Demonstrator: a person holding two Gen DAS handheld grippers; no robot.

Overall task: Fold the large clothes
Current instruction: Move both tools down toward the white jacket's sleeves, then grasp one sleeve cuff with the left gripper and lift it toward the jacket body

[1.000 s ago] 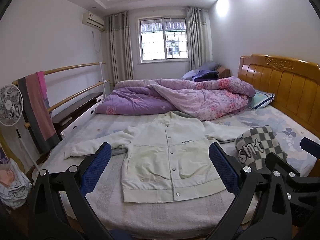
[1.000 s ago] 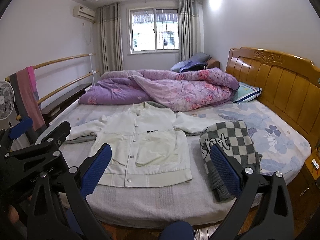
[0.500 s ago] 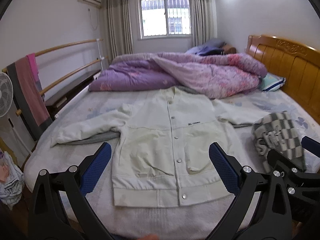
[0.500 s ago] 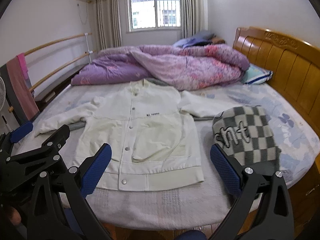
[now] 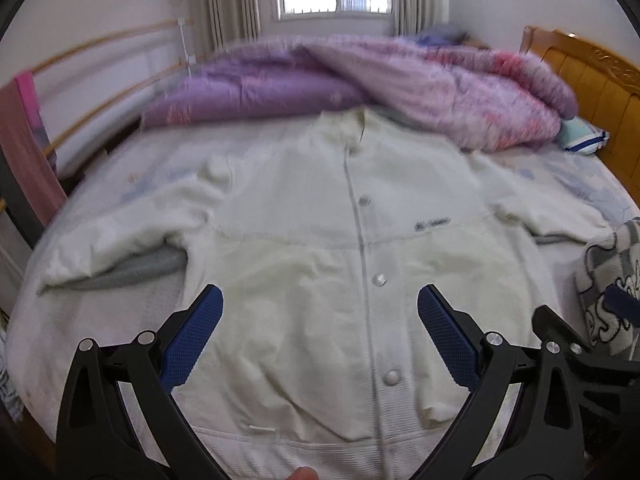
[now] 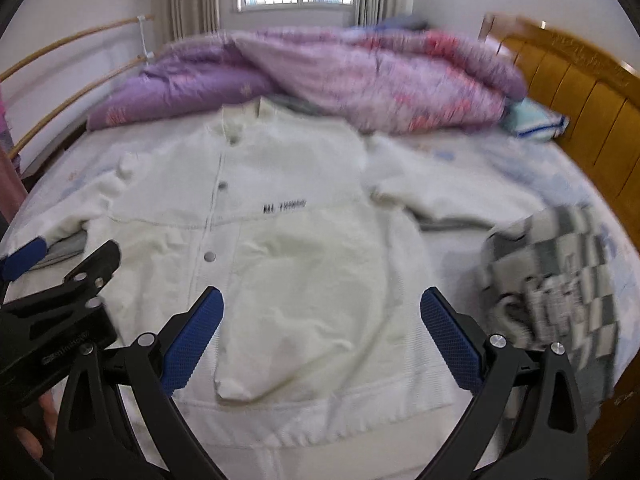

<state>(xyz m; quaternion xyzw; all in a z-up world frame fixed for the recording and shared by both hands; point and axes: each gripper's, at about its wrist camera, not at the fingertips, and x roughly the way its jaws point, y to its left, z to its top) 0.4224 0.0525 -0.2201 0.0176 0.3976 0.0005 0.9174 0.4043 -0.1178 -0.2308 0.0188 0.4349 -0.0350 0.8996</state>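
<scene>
A cream button-up jacket (image 5: 304, 248) lies flat, front up, on the bed, sleeves spread to both sides; it also shows in the right wrist view (image 6: 280, 248). My left gripper (image 5: 320, 312) is open and empty, hovering over the jacket's lower front near the button line. My right gripper (image 6: 322, 316) is open and empty, over the jacket's lower right half above the hem. The left gripper's body (image 6: 60, 304) shows at the right wrist view's left edge. Both views are blurred.
A purple and pink quilt (image 5: 360, 80) is heaped at the far side of the bed. A grey checked garment (image 6: 560, 280) lies right of the jacket. A wooden headboard (image 6: 580, 92) stands at right, a rail with a pink towel (image 5: 24, 144) at left.
Both grippers have moved forward and down toward the bed, so the jacket now fills both views. Both stay open and empty.
</scene>
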